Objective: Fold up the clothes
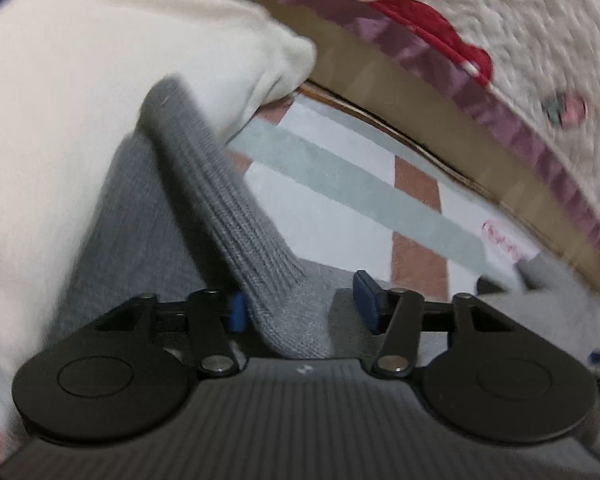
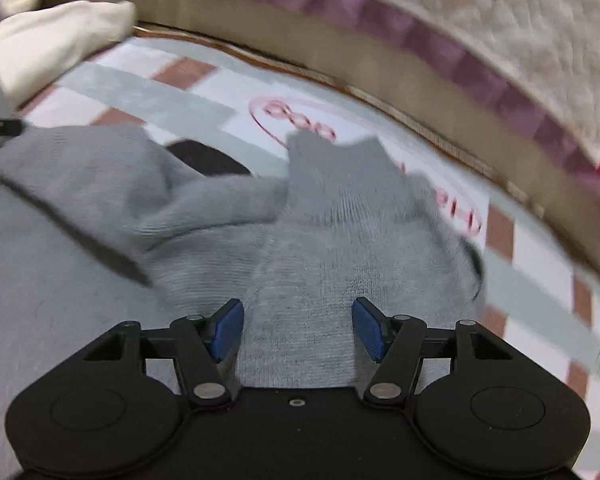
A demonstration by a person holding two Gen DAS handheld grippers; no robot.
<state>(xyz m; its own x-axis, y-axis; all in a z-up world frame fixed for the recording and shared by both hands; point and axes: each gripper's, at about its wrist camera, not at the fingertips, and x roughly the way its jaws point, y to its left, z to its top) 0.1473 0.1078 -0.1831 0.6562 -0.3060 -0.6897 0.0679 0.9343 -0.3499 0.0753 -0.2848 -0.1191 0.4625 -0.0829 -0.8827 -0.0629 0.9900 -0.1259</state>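
**Down on the checked mat: grey knit bunched up, both grippers wide apart**

On the checked mat (image 2: 148, 92) by the bed edge, the grey sweater (image 2: 320, 232) lies rumpled rather than flat; a ribbed cuff or hem (image 1: 236, 216) stands up in a ridge right in front of the left gripper (image 1: 300, 304), and a cream garment (image 1: 60, 92) is heaped against it on that side; the right gripper (image 2: 298, 328) hovers low over the grey knit with its blue pads spread, nothing pinched; left one is spread too, the ribbed bit brushing one pad but not clamped as far as I can see.

Stuff that could go sideways, imo; the knit is soft and thick, so closing on it here might grab two layers at once and drag a lump instead of an edge; the cream garment overlaps the grey, so a careless pinch on the left could catch both; both views are smeared, so the hands seem to be moving fast, which makes a missed grab likelier; something dark (image 2: 208, 160) sits half under the folds, can't tell what.
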